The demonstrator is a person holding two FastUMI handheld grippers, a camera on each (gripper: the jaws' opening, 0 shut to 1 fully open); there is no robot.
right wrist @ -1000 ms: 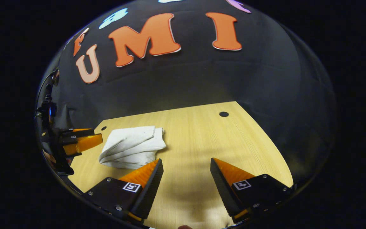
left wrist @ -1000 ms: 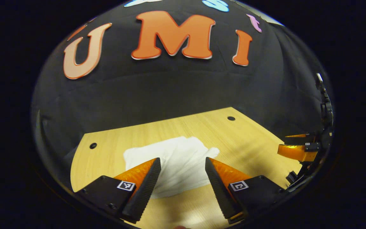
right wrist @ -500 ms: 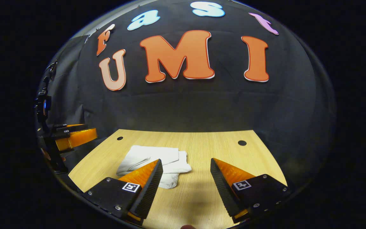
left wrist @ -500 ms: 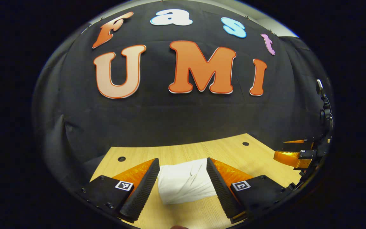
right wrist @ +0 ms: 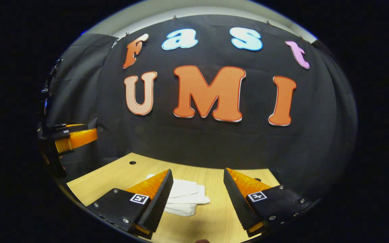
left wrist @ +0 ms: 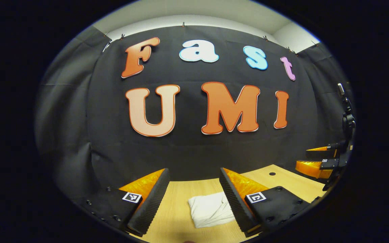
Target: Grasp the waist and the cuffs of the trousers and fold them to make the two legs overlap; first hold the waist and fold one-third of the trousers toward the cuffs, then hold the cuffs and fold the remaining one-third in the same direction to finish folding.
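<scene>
Folded trousers (left wrist: pixel 211 209) lie on the table (left wrist: pixel 177 216), before the wall.

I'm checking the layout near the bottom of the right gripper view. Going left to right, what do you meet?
The other gripper → a table hole → the folded white trousers on the wooden table → this gripper's right-hand finger.

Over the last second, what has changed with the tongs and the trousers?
Both tongs, left and right, have drawn back and tilted up: the folded white trousers now sit lower and smaller in each view, with more of the wall above. Nothing was taken hold of or let go. Both tongs stayed open and empty, and the trousers stayed folded in the same spot on the wooden table.
</scene>
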